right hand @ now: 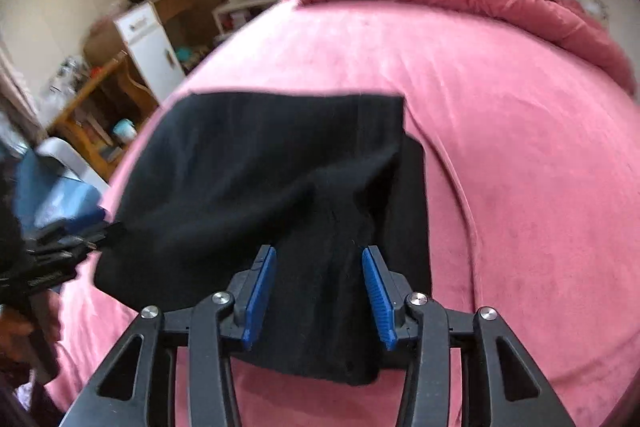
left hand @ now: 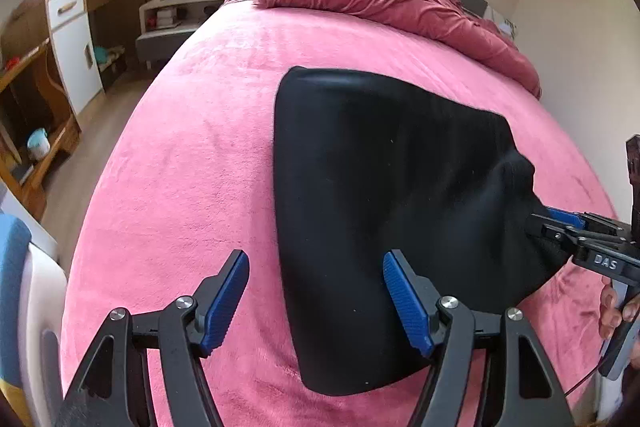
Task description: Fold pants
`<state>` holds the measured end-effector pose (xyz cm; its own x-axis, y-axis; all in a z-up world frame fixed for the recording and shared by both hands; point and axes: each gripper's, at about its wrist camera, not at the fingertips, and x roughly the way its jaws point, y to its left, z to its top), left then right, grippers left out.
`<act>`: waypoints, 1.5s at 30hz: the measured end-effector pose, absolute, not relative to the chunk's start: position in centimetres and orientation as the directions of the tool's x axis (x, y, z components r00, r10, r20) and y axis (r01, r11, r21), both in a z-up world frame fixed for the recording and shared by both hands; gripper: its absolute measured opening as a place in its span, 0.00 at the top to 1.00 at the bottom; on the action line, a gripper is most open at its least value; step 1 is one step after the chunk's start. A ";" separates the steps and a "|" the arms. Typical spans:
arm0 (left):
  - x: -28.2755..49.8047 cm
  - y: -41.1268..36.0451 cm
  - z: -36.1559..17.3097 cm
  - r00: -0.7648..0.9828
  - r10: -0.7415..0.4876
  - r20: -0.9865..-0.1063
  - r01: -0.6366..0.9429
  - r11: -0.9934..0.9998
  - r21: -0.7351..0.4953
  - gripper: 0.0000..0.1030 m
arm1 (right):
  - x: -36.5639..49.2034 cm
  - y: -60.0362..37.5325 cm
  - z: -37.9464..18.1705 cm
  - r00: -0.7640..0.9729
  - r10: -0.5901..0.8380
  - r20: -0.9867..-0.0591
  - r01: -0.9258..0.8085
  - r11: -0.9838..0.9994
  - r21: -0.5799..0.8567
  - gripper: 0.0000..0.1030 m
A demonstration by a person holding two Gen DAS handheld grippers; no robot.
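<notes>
Two grippers are being held over black pants (left hand: 384,187) on a pink bed (left hand: 192,155): left gripper (left hand: 316,301) spread apart, right gripper (right hand: 319,297) clamping the pants' near edge; a shelf (left hand: 44,99) is standing far left.

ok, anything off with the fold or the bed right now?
Yes: the black pants aren't a neat rectangle. The corner by the right hand-held gripper is bunched and lifted off the pink bed cover, and a lower layer sticks out on the right edge. The left hand-held gripper is open, holding nothing.

Both wrist views close, angled down; share pants (left hand: 392,211).
</notes>
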<state>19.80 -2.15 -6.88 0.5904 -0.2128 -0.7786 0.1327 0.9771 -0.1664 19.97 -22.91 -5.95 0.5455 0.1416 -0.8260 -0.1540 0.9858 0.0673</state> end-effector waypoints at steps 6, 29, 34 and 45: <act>19.3 -3.4 -7.4 0.596 -0.195 -0.779 0.159 0.979 -0.124 0.30 | 18.9 -23.9 -7.5 0.538 0.106 -0.836 -0.101 0.993 0.061 0.57; 11.8 -2.6 -2.3 0.693 -0.175 -0.700 0.136 0.984 -0.112 0.30 | 12.5 -20.9 -2.6 0.668 -0.012 -0.744 0.018 1.000 0.000 0.29; 8.4 -1.7 -1.0 0.735 -0.112 -0.668 0.076 0.994 -0.083 0.30 | 8.9 -19.0 -2.4 0.671 -0.034 -0.740 0.035 0.999 -0.014 0.26; 2.4 0.0 -2.0 0.729 -0.064 -0.681 0.031 0.998 -0.060 0.30 | 1.0 -15.9 -3.4 0.680 -0.096 -0.727 0.091 0.995 -0.046 0.25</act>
